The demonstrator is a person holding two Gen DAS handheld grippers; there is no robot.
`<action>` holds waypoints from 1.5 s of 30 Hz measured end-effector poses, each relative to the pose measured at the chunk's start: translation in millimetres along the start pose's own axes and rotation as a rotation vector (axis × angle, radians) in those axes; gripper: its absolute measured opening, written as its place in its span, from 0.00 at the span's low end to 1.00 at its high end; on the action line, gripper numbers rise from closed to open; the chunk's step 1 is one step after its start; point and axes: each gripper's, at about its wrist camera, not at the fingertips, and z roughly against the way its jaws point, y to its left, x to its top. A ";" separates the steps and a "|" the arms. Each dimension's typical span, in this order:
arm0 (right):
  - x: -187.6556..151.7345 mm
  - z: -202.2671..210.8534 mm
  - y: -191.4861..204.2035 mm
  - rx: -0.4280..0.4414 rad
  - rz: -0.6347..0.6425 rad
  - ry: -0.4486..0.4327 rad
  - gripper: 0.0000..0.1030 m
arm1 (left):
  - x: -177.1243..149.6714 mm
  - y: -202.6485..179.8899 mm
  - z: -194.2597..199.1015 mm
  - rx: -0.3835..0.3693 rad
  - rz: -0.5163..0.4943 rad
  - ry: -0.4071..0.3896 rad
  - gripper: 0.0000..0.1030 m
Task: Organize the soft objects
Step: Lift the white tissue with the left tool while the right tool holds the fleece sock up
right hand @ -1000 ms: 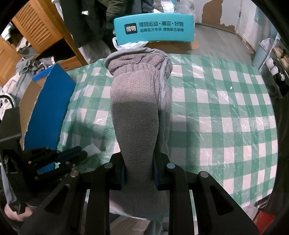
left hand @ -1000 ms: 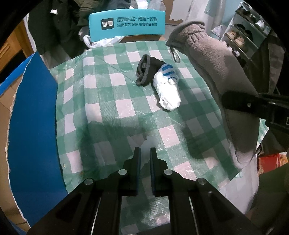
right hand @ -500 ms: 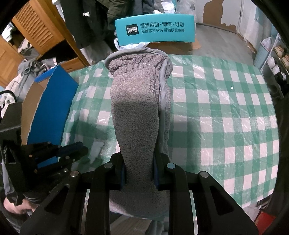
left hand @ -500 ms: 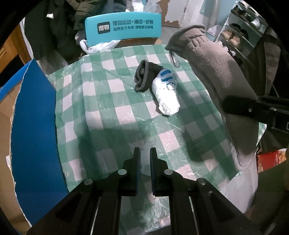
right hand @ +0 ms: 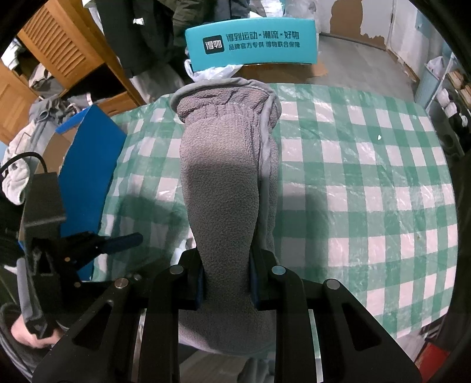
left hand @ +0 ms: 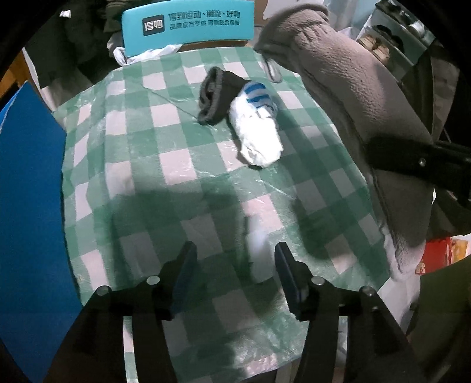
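Green-checked cloth covers the table (left hand: 176, 165), where a rolled sock bundle (left hand: 250, 123) lies. Left tongs (left hand: 234, 265) have just been opening, empty; right tongs (right hand: 226, 280) clamp a grey fleece glove (right hand: 226, 165) above it.

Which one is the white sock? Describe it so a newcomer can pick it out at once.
Start at the green-and-white checked tablecloth and look toward the far side, in front of the teal chair back. Two bundled pieces lie touching there: the white sock is the pale one with blue stripes, nearer the camera than the dark grey sock beside it.
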 end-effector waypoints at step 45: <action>0.6 13.8 -3.3 0.023 -0.007 -0.023 0.20 | 10.4 -6.9 29.2 0.031 0.020 -0.099 0.16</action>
